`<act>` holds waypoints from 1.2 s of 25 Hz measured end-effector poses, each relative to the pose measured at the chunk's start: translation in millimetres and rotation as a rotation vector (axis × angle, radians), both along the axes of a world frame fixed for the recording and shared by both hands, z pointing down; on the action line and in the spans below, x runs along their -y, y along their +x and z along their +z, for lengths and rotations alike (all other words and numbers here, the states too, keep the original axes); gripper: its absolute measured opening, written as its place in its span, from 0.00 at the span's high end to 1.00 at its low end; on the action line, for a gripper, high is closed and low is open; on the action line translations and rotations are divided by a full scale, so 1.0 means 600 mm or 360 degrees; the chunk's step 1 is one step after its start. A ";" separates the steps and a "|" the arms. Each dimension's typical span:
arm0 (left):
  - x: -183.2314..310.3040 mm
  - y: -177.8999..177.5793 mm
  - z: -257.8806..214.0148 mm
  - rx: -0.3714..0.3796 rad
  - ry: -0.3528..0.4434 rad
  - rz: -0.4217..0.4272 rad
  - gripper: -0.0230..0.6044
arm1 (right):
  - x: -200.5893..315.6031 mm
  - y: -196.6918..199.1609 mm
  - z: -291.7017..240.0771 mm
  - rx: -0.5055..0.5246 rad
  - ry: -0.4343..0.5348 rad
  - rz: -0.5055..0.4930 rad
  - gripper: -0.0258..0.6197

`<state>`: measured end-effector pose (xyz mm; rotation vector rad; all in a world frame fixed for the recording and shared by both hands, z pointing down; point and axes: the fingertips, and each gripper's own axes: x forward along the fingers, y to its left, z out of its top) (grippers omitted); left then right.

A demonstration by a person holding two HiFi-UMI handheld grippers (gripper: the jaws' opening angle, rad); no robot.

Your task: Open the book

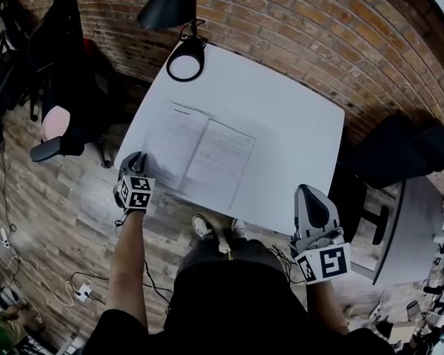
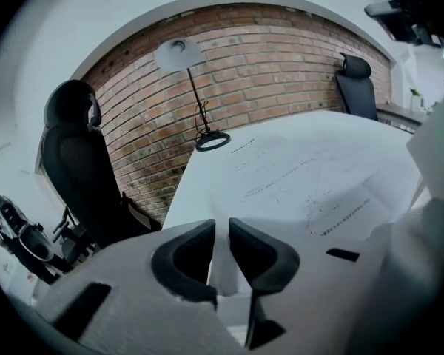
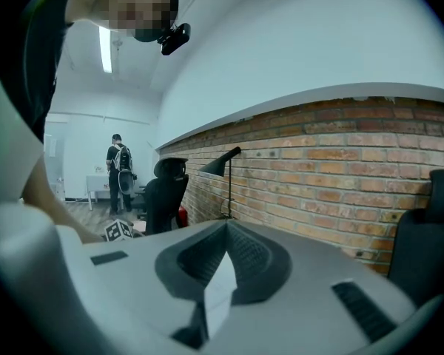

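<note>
Book: the book [image 1: 203,157] lies open and flat on the white table [image 1: 303,124], toward the table's near-left part, with two pale printed pages facing up and the spine fold running between them.
Book from the left gripper view: the open pages [image 2: 311,176] spread out just beyond the jaws, with faint lines of print on them.
Left gripper: the left gripper [image 1: 135,161] sits at the near-left corner of the table, just beside the book's near-left corner and pointing down toward it. In its own view [image 2: 220,231] the jaws stand a narrow slit apart. Only white surface shows through the slit and no page is pinched, so it reads as released.
Right gripper: the right gripper [image 1: 311,196] hangs off the near-right edge of the table, well apart from the book. In its own view [image 3: 226,228] the jaw tips meet, clenched on nothing.
Surroundings: a black desk lamp [image 1: 186,58] stands at the table's far edge and a black office chair [image 1: 55,50] is off to the left, both in front of a brick wall [image 1: 296,28].
Done: judging by the flat, spread pages, the opening itself looks finished.
Left: probably nothing but drawing the left gripper clear of the book's corner. Whether the pages will stay flat on their own cannot be told.
</note>
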<state>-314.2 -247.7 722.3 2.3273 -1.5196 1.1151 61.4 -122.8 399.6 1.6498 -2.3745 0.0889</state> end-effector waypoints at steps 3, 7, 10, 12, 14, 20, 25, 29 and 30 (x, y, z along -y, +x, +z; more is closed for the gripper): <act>0.003 0.003 0.006 0.0127 0.0035 0.0055 0.87 | -0.006 0.006 0.009 -0.0003 -0.0026 0.0022 0.94; 0.005 0.004 0.010 0.0133 0.0019 0.0058 0.87 | -0.012 0.008 0.021 0.0006 -0.0046 0.0026 0.94; 0.004 0.004 0.010 0.0127 0.0001 0.0048 0.86 | -0.017 0.011 0.021 0.0016 -0.0039 0.0022 0.94; 0.004 0.001 0.008 0.0126 -0.0005 0.0029 0.86 | -0.021 0.015 0.018 0.0021 -0.0029 0.0020 0.94; 0.005 -0.002 0.007 0.0126 -0.0005 0.0002 0.84 | -0.026 0.021 0.016 0.0024 -0.0024 0.0020 0.94; 0.011 -0.031 -0.007 0.0002 -0.0002 -0.0171 0.56 | -0.041 0.045 0.013 0.0036 -0.0013 0.0008 0.94; -0.014 -0.036 -0.020 0.0012 -0.0036 -0.0212 0.49 | -0.047 0.060 0.007 0.0065 0.0018 -0.0041 0.94; -0.044 -0.037 -0.029 -0.0066 -0.0072 -0.0316 0.50 | -0.052 0.066 0.002 0.0090 0.0043 -0.0097 0.94; -0.051 -0.036 -0.033 -0.0097 -0.0082 -0.0342 0.53 | -0.052 0.068 0.001 0.0097 0.0049 -0.0112 0.94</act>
